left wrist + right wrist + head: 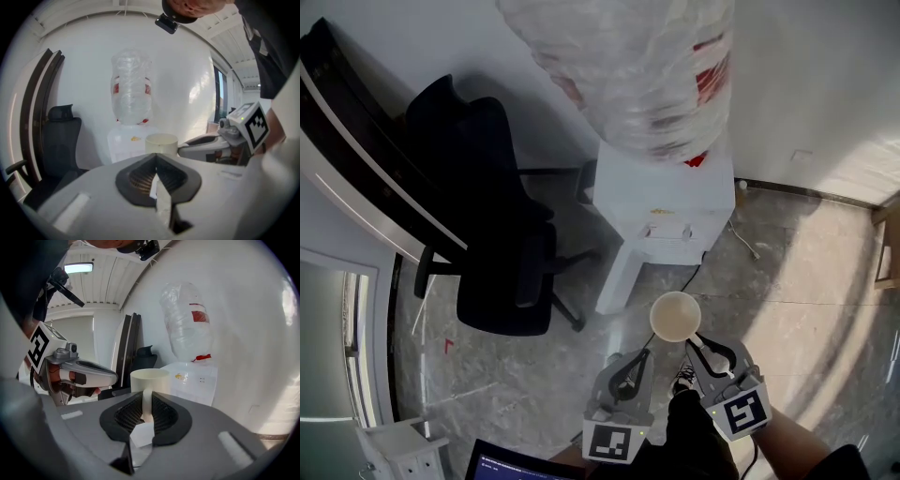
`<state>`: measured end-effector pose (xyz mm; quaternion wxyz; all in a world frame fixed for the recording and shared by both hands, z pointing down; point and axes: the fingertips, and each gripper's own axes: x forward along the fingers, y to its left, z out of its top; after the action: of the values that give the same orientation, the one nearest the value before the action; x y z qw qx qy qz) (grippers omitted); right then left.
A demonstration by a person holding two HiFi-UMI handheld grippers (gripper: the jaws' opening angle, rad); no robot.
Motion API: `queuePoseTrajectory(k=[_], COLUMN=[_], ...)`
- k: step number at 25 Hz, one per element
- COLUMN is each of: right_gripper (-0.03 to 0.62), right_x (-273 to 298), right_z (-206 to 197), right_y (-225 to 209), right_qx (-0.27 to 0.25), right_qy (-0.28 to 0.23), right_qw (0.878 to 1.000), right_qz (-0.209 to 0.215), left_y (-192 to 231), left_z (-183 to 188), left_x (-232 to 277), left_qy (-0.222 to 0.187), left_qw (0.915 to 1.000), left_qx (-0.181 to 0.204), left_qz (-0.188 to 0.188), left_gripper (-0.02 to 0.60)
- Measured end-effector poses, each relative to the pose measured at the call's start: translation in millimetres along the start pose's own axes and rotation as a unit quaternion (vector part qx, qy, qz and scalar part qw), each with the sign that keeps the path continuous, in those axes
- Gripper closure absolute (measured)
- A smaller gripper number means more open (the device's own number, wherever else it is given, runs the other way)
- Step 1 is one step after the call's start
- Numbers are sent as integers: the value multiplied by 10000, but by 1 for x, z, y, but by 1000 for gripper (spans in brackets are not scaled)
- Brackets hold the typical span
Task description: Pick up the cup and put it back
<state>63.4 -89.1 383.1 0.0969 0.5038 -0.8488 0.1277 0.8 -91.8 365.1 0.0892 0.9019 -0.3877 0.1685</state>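
The cup (675,316) is up in the air, upright with its mouth open to the ceiling, just in front of the dispenser (666,220) and over the floor (806,281). It is cream-coloured and looks empty from above. The right gripper (701,345) has it by the handle: in the right gripper view the two dark pads pinch the thin handle between them, with the cup's (149,379) body standing just past the tips of the right gripper (146,404).

The left gripper (637,364) sits just beside it, a little lower and to the left, not touching the cup. Its pads are pressed together with nothing between them, and the cup (161,143) shows beyond the nose of the left gripper (156,161).

A clear bottle (647,75) stands upside down on the white dispenser. A black chair (487,216) stands to the dispenser's left, near the wall.
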Motion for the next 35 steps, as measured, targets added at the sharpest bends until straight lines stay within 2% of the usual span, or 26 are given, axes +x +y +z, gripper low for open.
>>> queuePoseTrajectory(k=[4,10,13,19,24,29,35], right_gripper=[543,543,543,543,543,543,544], right_x=[14,43,60,96,135,169,231], right_z=[-18,-56,-86,-185,-276,-356,-427], right_y=[-12,-20,-21,-27,-51,-81,-132], right_qx=[189,526,656,750,801,446,338], right_qy=[31,143,257,574,710,986,546], right_qw=[9995,9964,9950,9932,9918,9917,9934], right_qz=[-254,-648,-714,-686,-704,-691,-946], left_y=[7,17,19,20,29,29,48], left_z=[-12,-50,-79,-164,-251,-326,-390], left_x=[25,51,56,73,93,116,156], left_qy=[-78,-5,209,502,529,532,209], left_qw=[9998,9988,9979,9955,9962,9954,9956], left_qx=[-84,-19,-27,-48,-191,-281,-154], left_qz=[-141,-480,-617,-797,-671,-741,-896], left_gripper=[578,578,578,578,578,578,578])
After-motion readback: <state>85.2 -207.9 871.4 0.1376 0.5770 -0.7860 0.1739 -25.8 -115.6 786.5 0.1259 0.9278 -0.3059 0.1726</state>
